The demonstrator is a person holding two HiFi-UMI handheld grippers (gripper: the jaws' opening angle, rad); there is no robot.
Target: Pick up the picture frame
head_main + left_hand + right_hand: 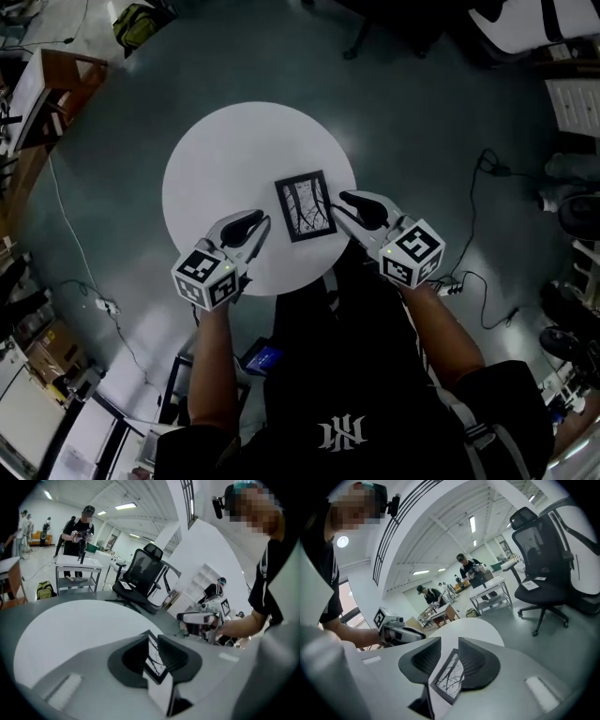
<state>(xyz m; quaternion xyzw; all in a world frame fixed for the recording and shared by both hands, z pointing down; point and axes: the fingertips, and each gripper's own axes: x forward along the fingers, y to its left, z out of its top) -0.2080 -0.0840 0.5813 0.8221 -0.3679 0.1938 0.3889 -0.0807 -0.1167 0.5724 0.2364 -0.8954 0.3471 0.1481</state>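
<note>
The picture frame [306, 206] lies flat on the round white table [225, 150], dark border up, on the half of the table nearest the person and a little right of its middle. The right gripper [345, 204] hangs over the table's near right rim, jaws spread wide and holding nothing, tips just beside the frame's right side. The left gripper [261, 227] sits over the table's near left part, jaws partly apart and also empty, a clear strip of table top between it and the frame. Beyond the table's far side stands a black office chair [145, 581]

Likely trouble: a frame lying flat offers only a thin edge, so a jaw coming in low may shove it across the smooth table top toward the rim instead of getting under it; a pinch on one side alone could let it swing or slip
</note>
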